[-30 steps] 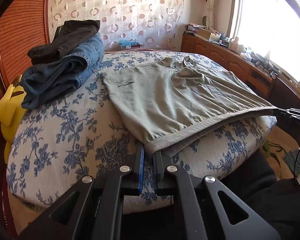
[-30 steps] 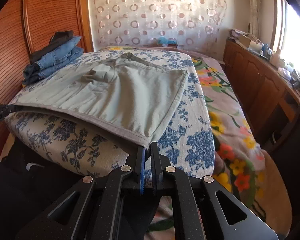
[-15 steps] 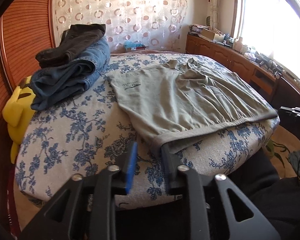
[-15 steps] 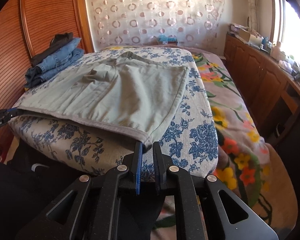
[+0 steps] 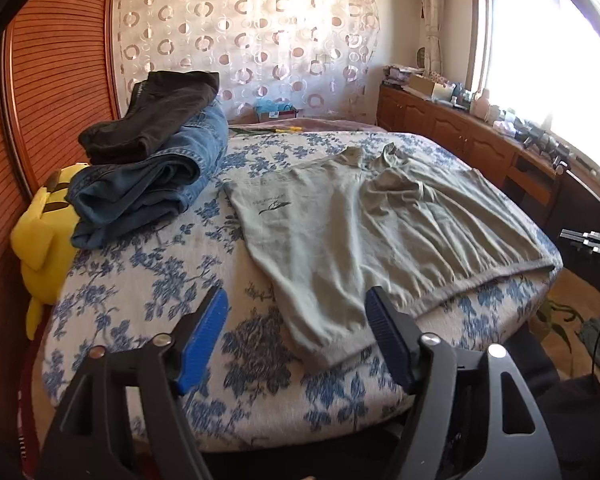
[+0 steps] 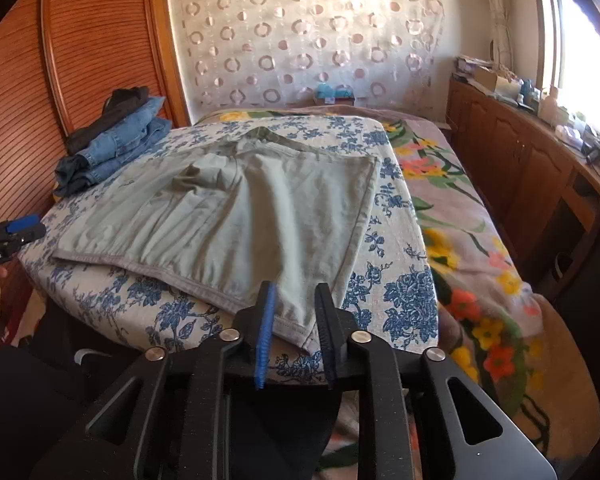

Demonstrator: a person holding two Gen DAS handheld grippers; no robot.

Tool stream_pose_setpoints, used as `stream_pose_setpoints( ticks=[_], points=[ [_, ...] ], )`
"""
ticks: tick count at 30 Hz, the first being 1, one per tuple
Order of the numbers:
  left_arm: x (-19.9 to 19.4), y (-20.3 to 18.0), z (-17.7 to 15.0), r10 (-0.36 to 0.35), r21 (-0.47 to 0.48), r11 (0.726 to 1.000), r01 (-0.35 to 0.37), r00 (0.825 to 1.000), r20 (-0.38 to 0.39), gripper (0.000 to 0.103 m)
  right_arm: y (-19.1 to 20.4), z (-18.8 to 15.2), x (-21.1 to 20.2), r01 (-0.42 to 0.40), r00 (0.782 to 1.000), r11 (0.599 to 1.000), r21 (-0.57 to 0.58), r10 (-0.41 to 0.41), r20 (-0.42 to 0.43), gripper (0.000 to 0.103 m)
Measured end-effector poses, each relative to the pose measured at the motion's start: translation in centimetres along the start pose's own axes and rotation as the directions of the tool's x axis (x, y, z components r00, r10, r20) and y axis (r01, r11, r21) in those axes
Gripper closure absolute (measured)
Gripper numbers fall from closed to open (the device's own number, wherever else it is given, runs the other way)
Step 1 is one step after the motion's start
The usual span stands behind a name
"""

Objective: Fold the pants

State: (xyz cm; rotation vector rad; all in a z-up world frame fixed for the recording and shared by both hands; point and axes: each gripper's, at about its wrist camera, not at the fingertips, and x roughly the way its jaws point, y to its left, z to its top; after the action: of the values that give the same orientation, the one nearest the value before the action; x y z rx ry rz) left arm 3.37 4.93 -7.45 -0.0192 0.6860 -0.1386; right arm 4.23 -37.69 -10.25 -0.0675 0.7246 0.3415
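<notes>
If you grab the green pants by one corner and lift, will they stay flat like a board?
Probably not. The green pants lie wrinkled and follow the bed's curve, so they would likely droop. They look thin, so probably light.

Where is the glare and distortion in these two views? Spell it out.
Left wrist view: window blown out white at right; fisheye bends the wooden panel. Right wrist view: window glares at the right edge; dark corners; green pants evenly lit and sharp.

Left tool (image 5: 296, 312) jaws just opened, straddling the green pants' (image 5: 380, 232) near corner on the bed (image 5: 140, 272).
</notes>
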Motion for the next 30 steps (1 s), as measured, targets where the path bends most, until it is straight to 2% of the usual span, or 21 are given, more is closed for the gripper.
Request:
stream_pose_setpoints(
  ticks=[3,5,11,20,25,30],
  points=[
    [1.6,0.2,0.2,-0.018,-0.014,1.000,0.018,1.000,-0.016,0.026,-0.1,-0.1,0.7,-0.001,1.000,1.000,0.015,0.001,-0.005,0.072],
    [2.6,0.4,0.1,-0.030,-0.021,0.999,0.029,0.999,-0.034,0.023,-0.2,-0.2,1.1,0.004,1.000,1.000,0.023,-0.004,-0.009,0.071],
    [4.4,0.4,-0.4,-0.033,-0.017,0.999,0.032,0.996,-0.089,0.023,-0.7,-0.4,1.8,0.016,1.000,0.999,0.039,-0.016,-0.015,0.069],
    [5.6,0.2,-1.0,0.010,0.021,1.000,-0.007,0.988,-0.155,0.022,-1.4,-0.8,2.7,0.042,0.999,0.998,0.050,-0.040,-0.037,0.069],
    [5.9,-0.5,-1.1,0.005,0.056,0.998,0.005,0.985,-0.171,0.008,-1.4,-1.2,3.3,0.045,0.998,0.998,0.049,-0.043,-0.056,0.069],
    [6.1,-0.4,-1.1,0.005,0.049,0.999,0.004,0.986,-0.166,0.005,-1.3,-1.4,3.8,0.044,0.997,0.998,0.050,-0.040,-0.068,0.068]
  ],
)
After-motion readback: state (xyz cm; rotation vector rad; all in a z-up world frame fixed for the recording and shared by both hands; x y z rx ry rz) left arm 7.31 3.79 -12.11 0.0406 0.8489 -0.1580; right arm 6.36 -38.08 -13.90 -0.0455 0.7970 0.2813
